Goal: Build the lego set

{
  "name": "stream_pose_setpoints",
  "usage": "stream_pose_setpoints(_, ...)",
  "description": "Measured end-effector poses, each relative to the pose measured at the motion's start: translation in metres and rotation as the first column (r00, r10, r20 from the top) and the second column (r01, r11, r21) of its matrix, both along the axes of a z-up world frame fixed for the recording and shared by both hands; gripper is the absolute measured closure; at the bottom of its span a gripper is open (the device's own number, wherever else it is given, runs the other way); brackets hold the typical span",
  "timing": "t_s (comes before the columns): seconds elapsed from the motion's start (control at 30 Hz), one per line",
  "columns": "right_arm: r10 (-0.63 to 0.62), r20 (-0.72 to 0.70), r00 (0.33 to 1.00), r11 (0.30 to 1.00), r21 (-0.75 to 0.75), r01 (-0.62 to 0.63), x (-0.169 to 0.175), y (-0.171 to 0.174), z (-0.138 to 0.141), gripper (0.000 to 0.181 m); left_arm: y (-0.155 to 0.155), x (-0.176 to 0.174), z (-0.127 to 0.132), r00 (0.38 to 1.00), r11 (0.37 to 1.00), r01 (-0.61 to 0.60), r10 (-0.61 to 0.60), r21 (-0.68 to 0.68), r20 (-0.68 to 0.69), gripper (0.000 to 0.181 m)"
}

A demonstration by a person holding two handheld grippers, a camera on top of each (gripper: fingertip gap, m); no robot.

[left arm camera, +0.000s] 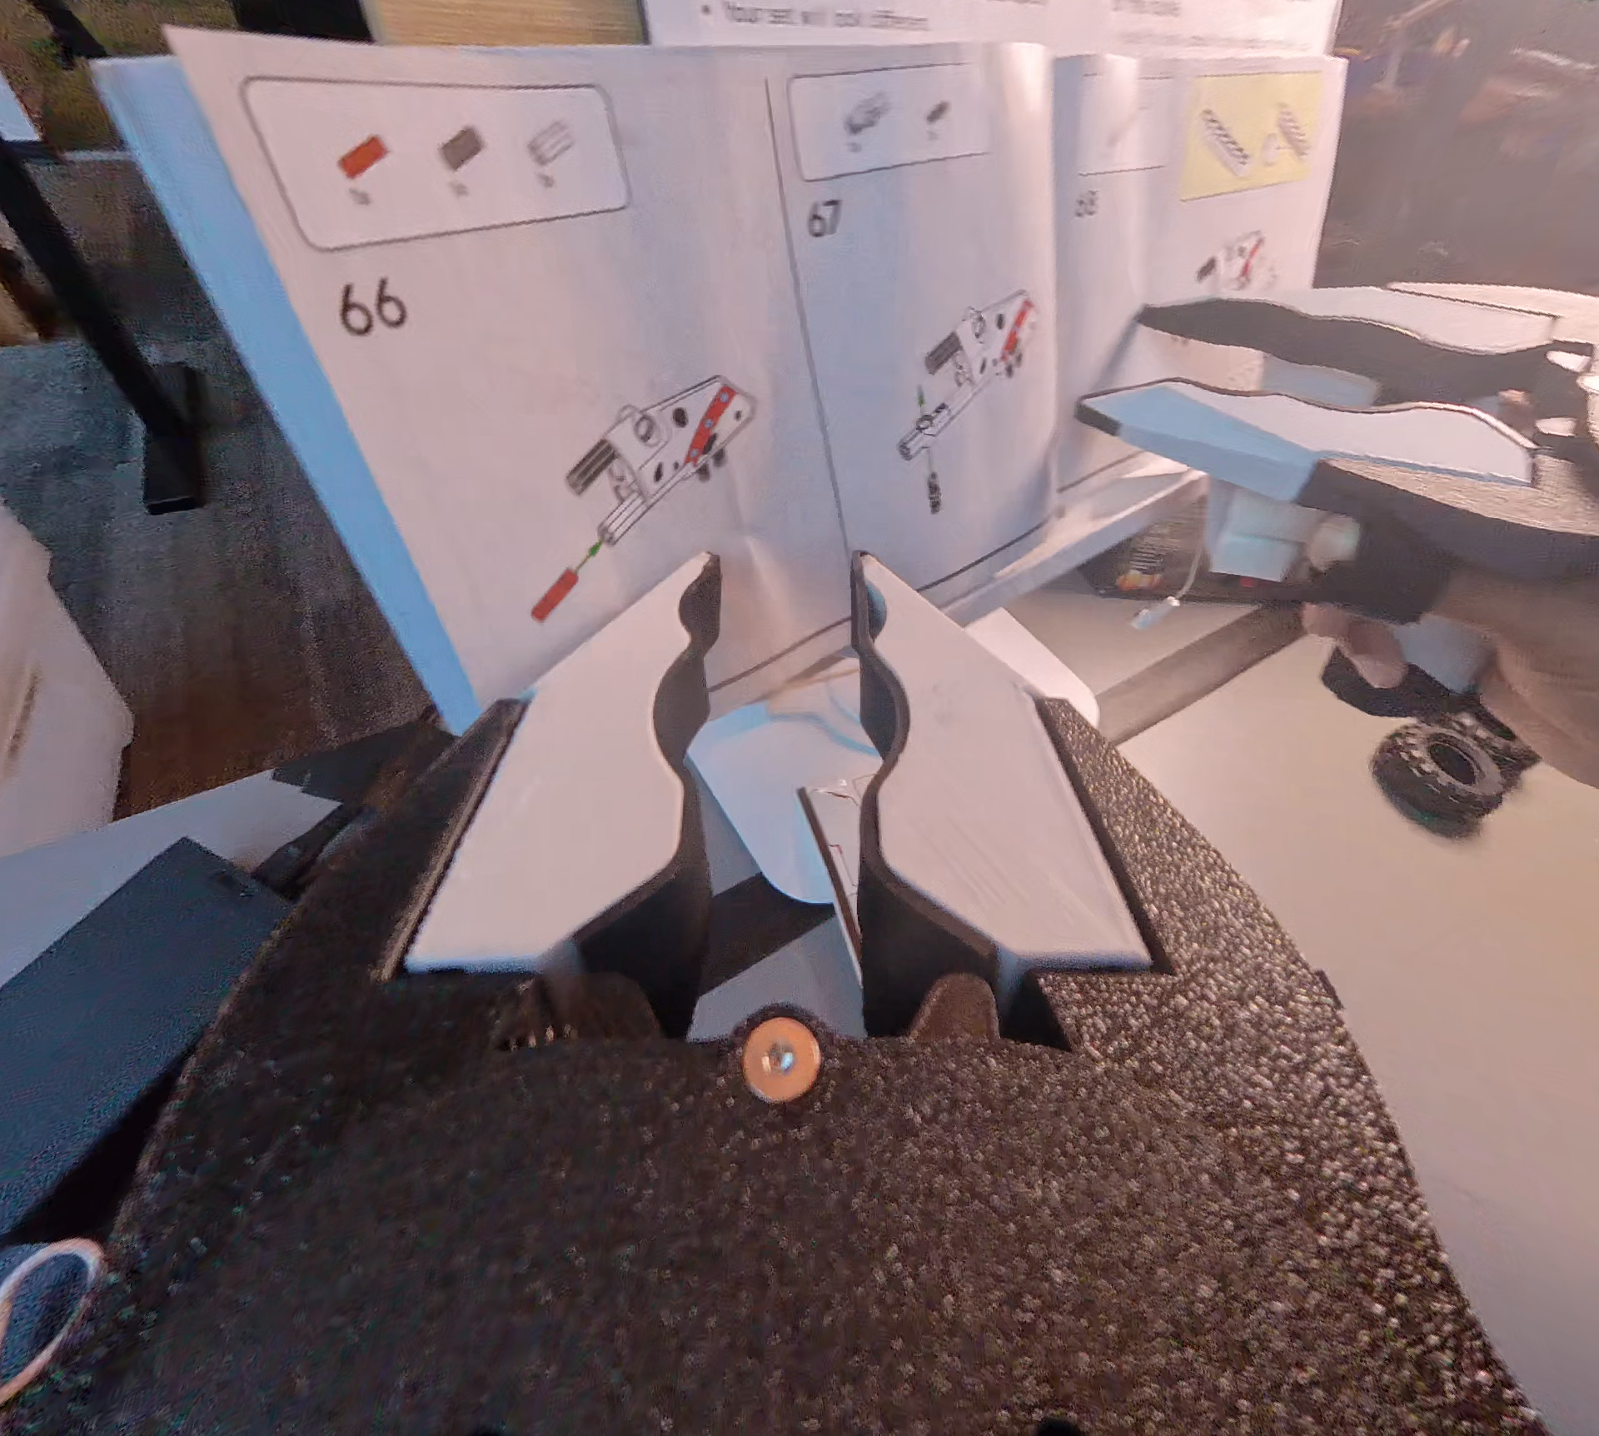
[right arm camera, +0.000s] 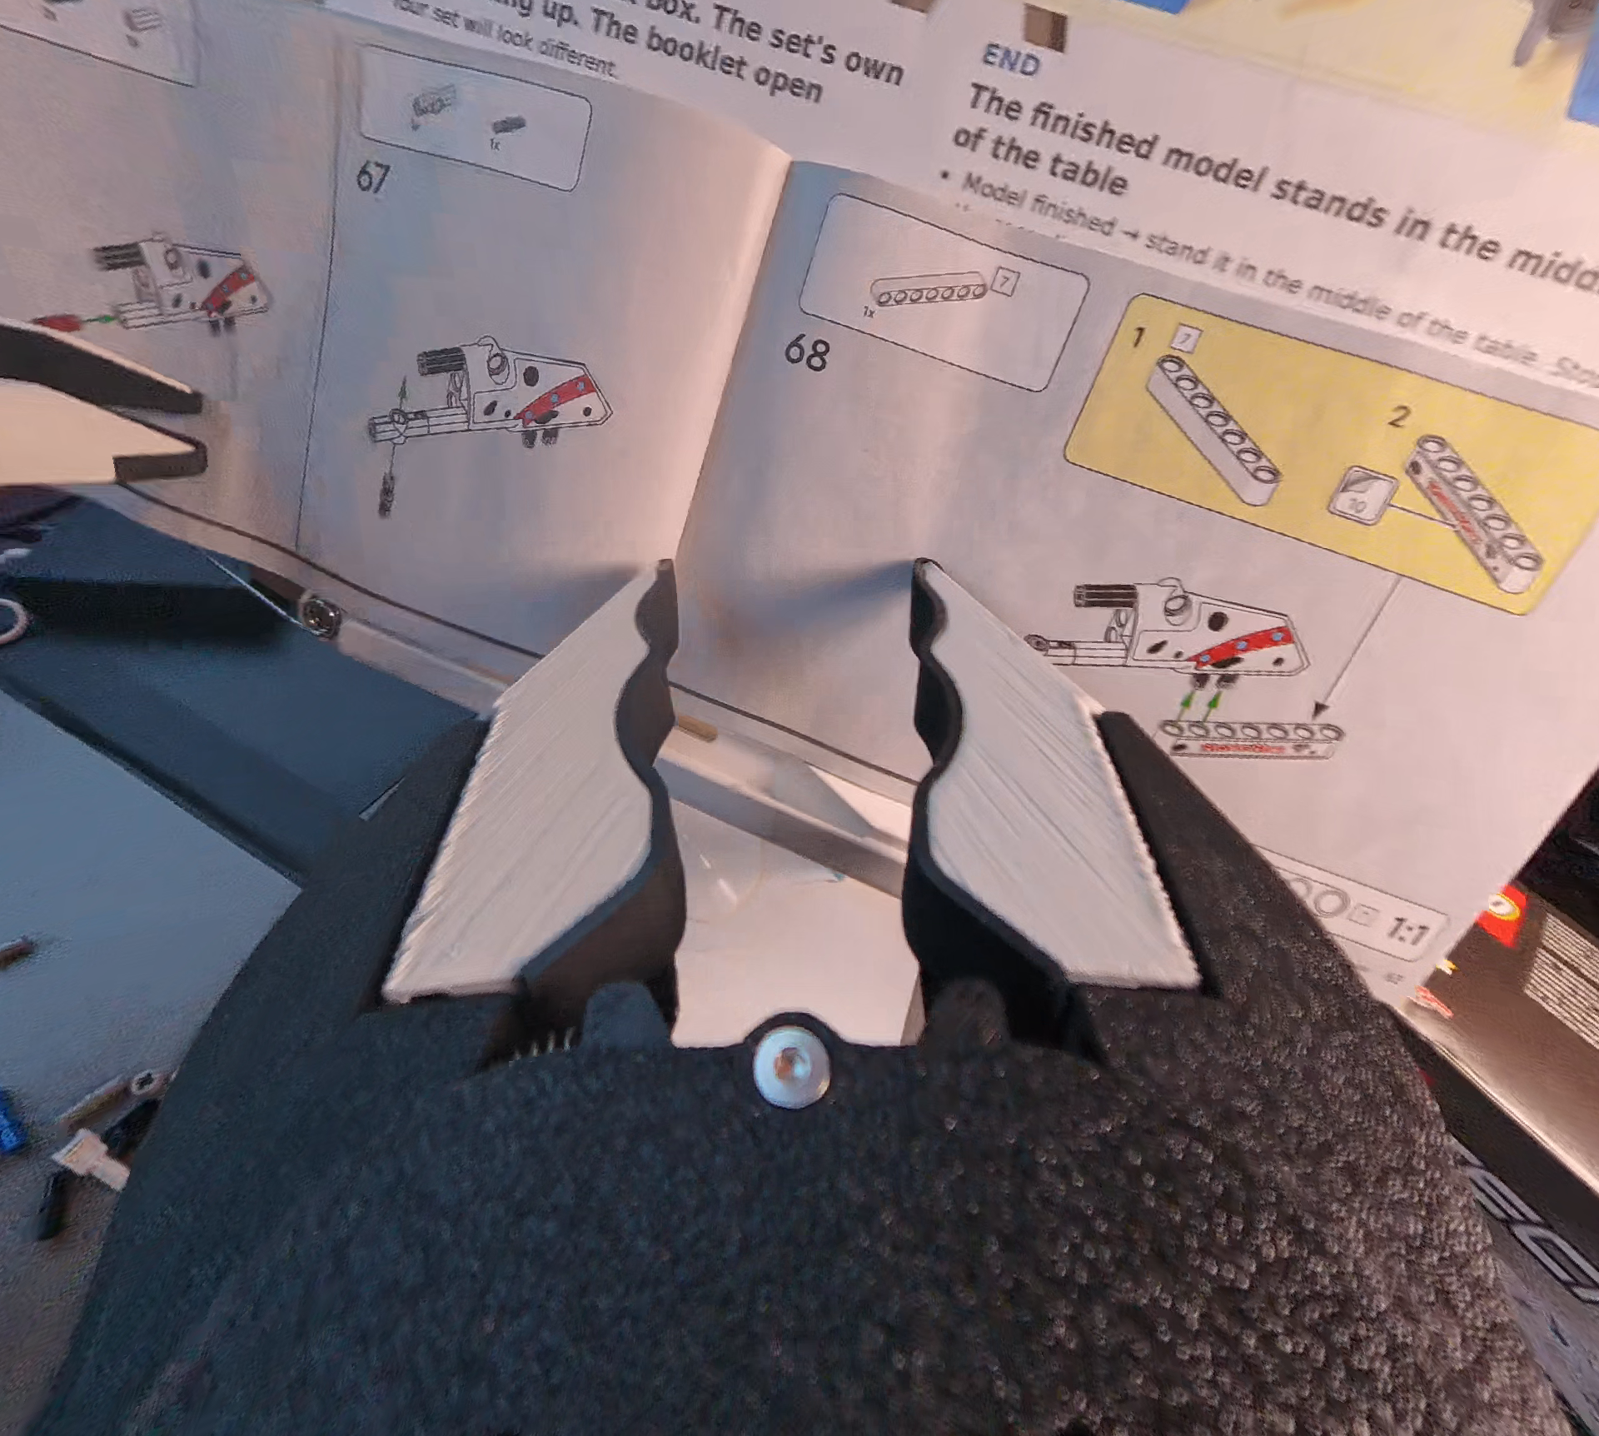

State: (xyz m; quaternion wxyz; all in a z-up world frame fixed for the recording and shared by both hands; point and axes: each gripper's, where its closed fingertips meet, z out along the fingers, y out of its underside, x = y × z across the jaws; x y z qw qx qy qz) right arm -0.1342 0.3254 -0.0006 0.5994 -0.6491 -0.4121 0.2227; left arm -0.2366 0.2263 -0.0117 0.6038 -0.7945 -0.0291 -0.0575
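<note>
The open instruction booklet [left arm camera: 606,321] stands upright on a stand in front of both grippers; it also fills the right wrist view [right arm camera: 779,442]. My left gripper [left arm camera: 786,568] is open and empty, its fingertips close to the booklet's lower edge. My right gripper [right arm camera: 794,572] is open and empty, pointed at the booklet's right page. The right gripper also shows at the right of the left wrist view [left arm camera: 1116,365], held by a hand. The left gripper's fingers [right arm camera: 130,425] show at the left edge of the right wrist view. A black lego tyre [left arm camera: 1441,776] lies on the table.
A printed instruction sheet [right arm camera: 1125,53] hangs behind the booklet. Several small loose lego pieces [right arm camera: 78,1152] lie at the lower left on the table. A black set box [right arm camera: 1523,1005] stands at the right. A dark flat box [left arm camera: 112,988] sits at the left.
</note>
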Motion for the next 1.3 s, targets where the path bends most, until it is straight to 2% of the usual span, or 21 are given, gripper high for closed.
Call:
stream_pose_setpoints(0.1, -0.022, 0.055, 0.998, 0.997, 0.08, 0.018, -0.002, -0.007, 0.007, 0.113, 0.009, -0.016, 0.006, 0.999, 1.0, -0.01, 0.011, 0.021, -0.051, 0.16)
stream_pose_setpoints(0.2, 0.062, 0.092, 0.994, 0.979, 0.187, -0.078, -0.03, -0.038, 0.021, 0.118, 0.015, -0.025, 0.011, 0.986, 1.0, -0.008, 0.013, 0.027, -0.165, 0.18)
stream_pose_setpoints(0.3, 0.046, 0.181, 0.982, 0.97, 0.229, -0.087, -0.053, -0.038, 0.017, 0.123, 0.013, -0.029, 0.014, 0.98, 1.0, -0.018, 0.023, 0.025, -0.199, 0.175)
stream_pose_setpoints(0.37, 0.008, 0.229, 0.973, 0.963, 0.262, -0.07, -0.061, -0.029, 0.013, 0.127, 0.003, -0.028, 0.013, 0.992, 0.999, -0.04, 0.044, 0.034, -0.121, 0.15)
stream_pose_setpoints(0.4, -0.012, 0.23, 0.973, 0.958, 0.28, -0.055, -0.063, -0.028, 0.014, 0.127, -0.006, -0.025, 0.013, 0.996, 0.997, -0.049, 0.053, 0.06, -0.074, 0.144)
stream_pose_setpoints(0.5, -0.018, 0.202, 0.979, 0.959, 0.281, -0.04, -0.071, -0.033, 0.016, 0.123, -0.029, -0.01, -0.004, 0.987, 0.991, -0.064, 0.044, 0.122, 0.157, 0.145)
stream_pose_setpoints(0.57, -0.023, 0.192, 0.981, 0.961, 0.274, -0.031, -0.073, -0.034, 0.016, 0.12, -0.036, 0.001, -0.033, 0.934, 0.992, -0.07, 0.029, 0.103, 0.356, 0.141)
stream_pose_setpoints(0.63, -0.018, 0.198, 0.98, 0.96, 0.276, -0.038, -0.072, -0.035, 0.015, 0.12, -0.035, 0.009, -0.059, 0.832, 0.992, -0.074, 0.006, 0.1, 0.554, 0.131)
stream_pose_setpoints(0.7, 0.012, 0.211, 0.977, 0.961, 0.266, -0.069, -0.069, -0.038, 0.016, 0.12, -0.027, 0.011, -0.075, 0.672, 0.989, -0.063, -0.054, 0.13, 0.739, 0.119)
stream_pose_setpoints(0.77, 0.054, 0.204, 0.978, 0.966, 0.239, -0.103, -0.064, -0.041, 0.02, 0.121, -0.015, 0.006, -0.073, 0.505, 0.977, -0.078, -0.134, 0.2, 0.852, 0.11)
stream_pose_setpoints(0.8, 0.048, 0.184, 0.982, 0.966, 0.24, -0.093, -0.057, -0.039, 0.026, 0.121, -0.011, 0.002, -0.067, 0.46, 0.966, -0.097, -0.169, 0.238, 0.872, 0.11)
stream_pose_setpoints(0.83, 0.035, 0.167, 0.985, 0.964, 0.256, -0.078, -0.05, -0.036, 0.033, 0.122, -0.007, -0.002, -0.06, 0.442, 0.955, -0.115, -0.196, 0.272, 0.876, 0.113)
stream_pose_setpoints(0.9, -0.004, 0.155, 0.988, 0.954, 0.297, -0.042, -0.038, -0.027, 0.04, 0.123, -0.002, -0.01, -0.046, 0.444, 0.934, -0.155, -0.224, 0.321, 0.868, 0.127)
stream_pose_setpoints(0.97, -0.044, 0.179, 0.983, 0.948, 0.319, -0.016, -0.032, -0.015, 0.034, 0.12, -0.001, -0.015, -0.037, 0.428, 0.919, -0.185, -0.243, 0.347, 0.871, 0.146)
stream_pose_setpoints(1.1, -0.091, 0.136, 0.987, 0.943, 0.33, 0.042, -0.034, -0.004, 0.025, 0.115, -0.001, -0.018, -0.042, 0.421, 0.919, -0.216, -0.217, 0.329, 0.881, 0.164)
stream_pose_setpoints(1.17, -0.112, 0.106, 0.988, 0.935, 0.348, 0.069, -0.035, -0.004, 0.026, 0.114, -0.006, -0.019, -0.046, 0.424, 0.916, -0.23, -0.211, 0.33, 0.881, 0.179)
stream_pose_setpoints(1.27, -0.108, 0.059, 0.992, 0.941, 0.328, 0.083, -0.034, -0.004, 0.026, 0.111, -0.014, 0.002, -0.054, 0.39, 0.929, -0.174, -0.239, 0.327, 0.889, 0.156)
stream_pose_setpoints(1.3, -0.102, 0.053, 0.993, 0.944, 0.319, 0.08, -0.034, -0.003, 0.025, 0.111, -0.017, 0.013, -0.058, 0.394, 0.934, -0.165, -0.232, 0.317, 0.889, 0.155)
